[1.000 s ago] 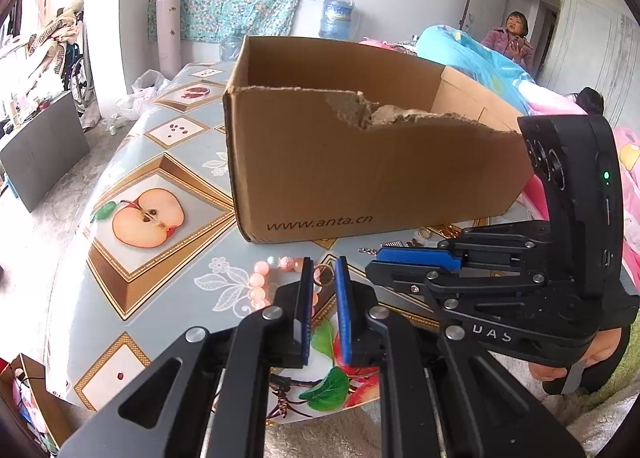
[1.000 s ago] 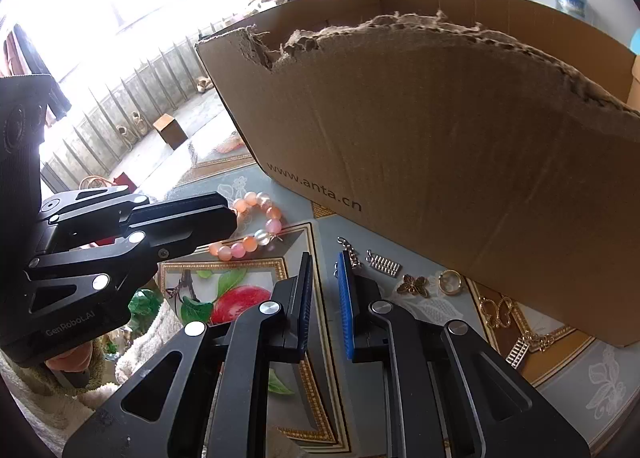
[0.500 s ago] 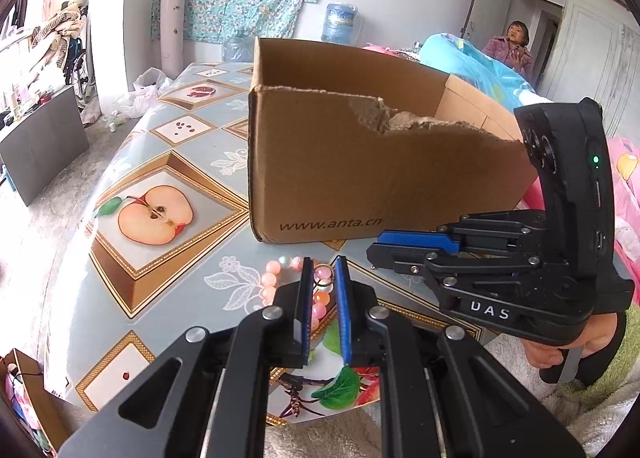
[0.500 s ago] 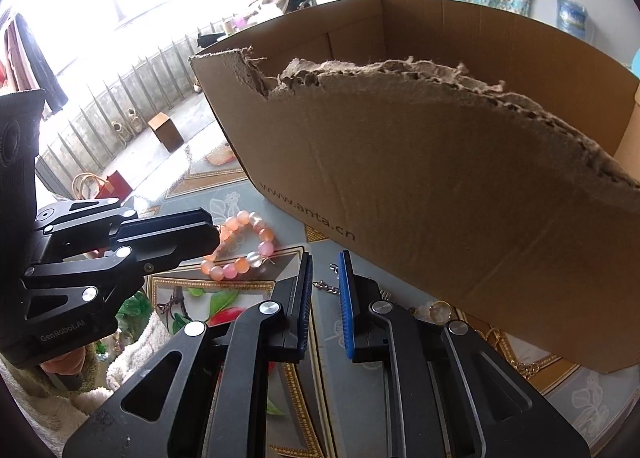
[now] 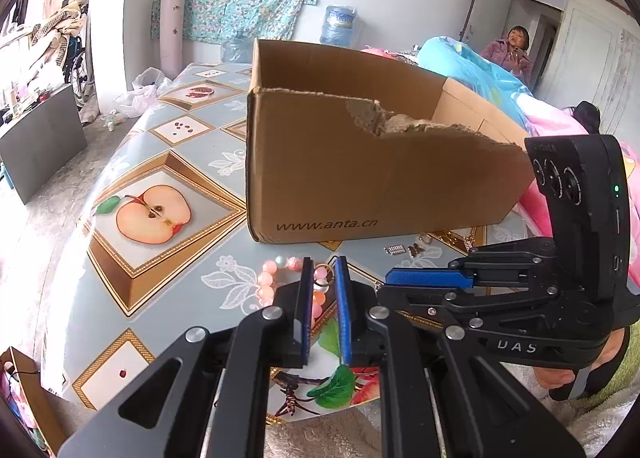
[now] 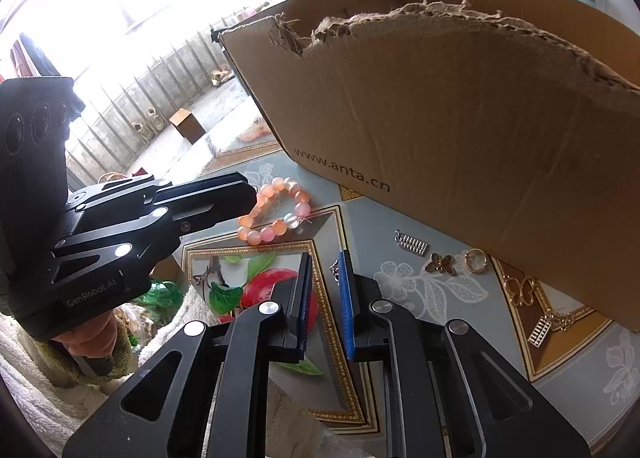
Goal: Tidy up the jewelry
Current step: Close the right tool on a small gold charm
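Both fingers [image 5: 305,298] straddle the bead bracelet [image 5: 276,282], untouched.

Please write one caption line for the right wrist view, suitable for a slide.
Right gripper hovers over the fruit-print table; pink bead bracelet and small gold pieces lie before a torn cardboard box.

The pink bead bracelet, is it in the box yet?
Not yet. The pink bead bracelet lies on the table, outside the cardboard box, in front of its printed side.

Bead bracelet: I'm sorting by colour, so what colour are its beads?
Mostly peach-pink, a few clear; the bead bracelet shows best in the right wrist view.
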